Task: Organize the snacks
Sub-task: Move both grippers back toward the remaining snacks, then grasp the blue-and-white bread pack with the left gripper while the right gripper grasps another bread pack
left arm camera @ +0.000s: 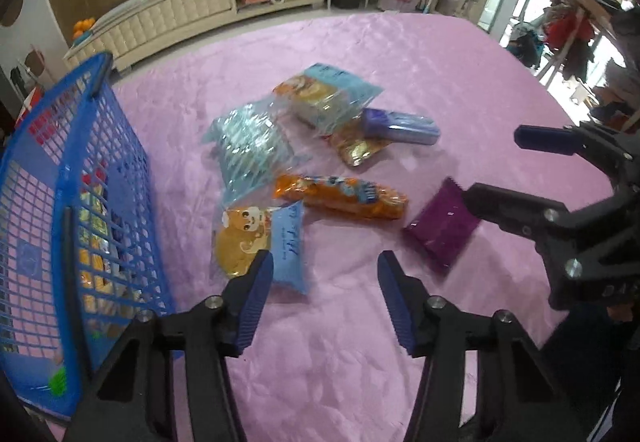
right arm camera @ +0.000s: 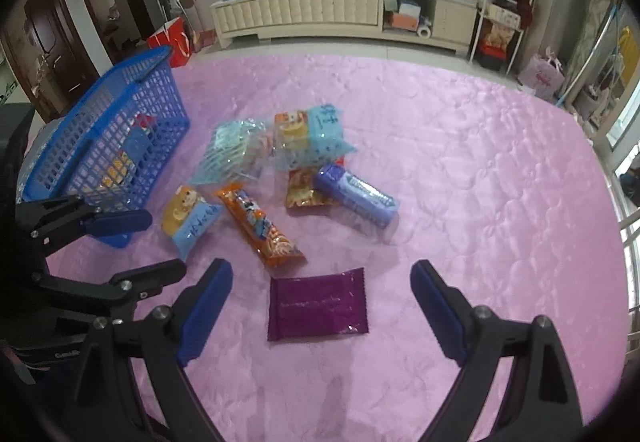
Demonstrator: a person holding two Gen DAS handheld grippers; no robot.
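The blue basket (right arm camera: 116,146) has some snack packs inside. More snacks lie beside it on the pink surface (right arm camera: 480,202). Both tongs, left (left arm camera: 322,294) and right (right arm camera: 322,306), gape, holding nothing. The right wrist view shows the purple pack (right arm camera: 318,304) between the right ones.

the near strip of the pink quilted table cover (right arm camera: 480,202) lies bare, and so does its whole right side, leaving open room there. the tall blue plastic mesh basket (right arm camera: 120,130) walls off the left edge, and a loose cluster of 6 snack packets (right arm camera: 280,162) fills the middle. the flat purple foil packet (right arm camera: 318,304) lies apart from that cluster, with bare cloth on its near and right sides.
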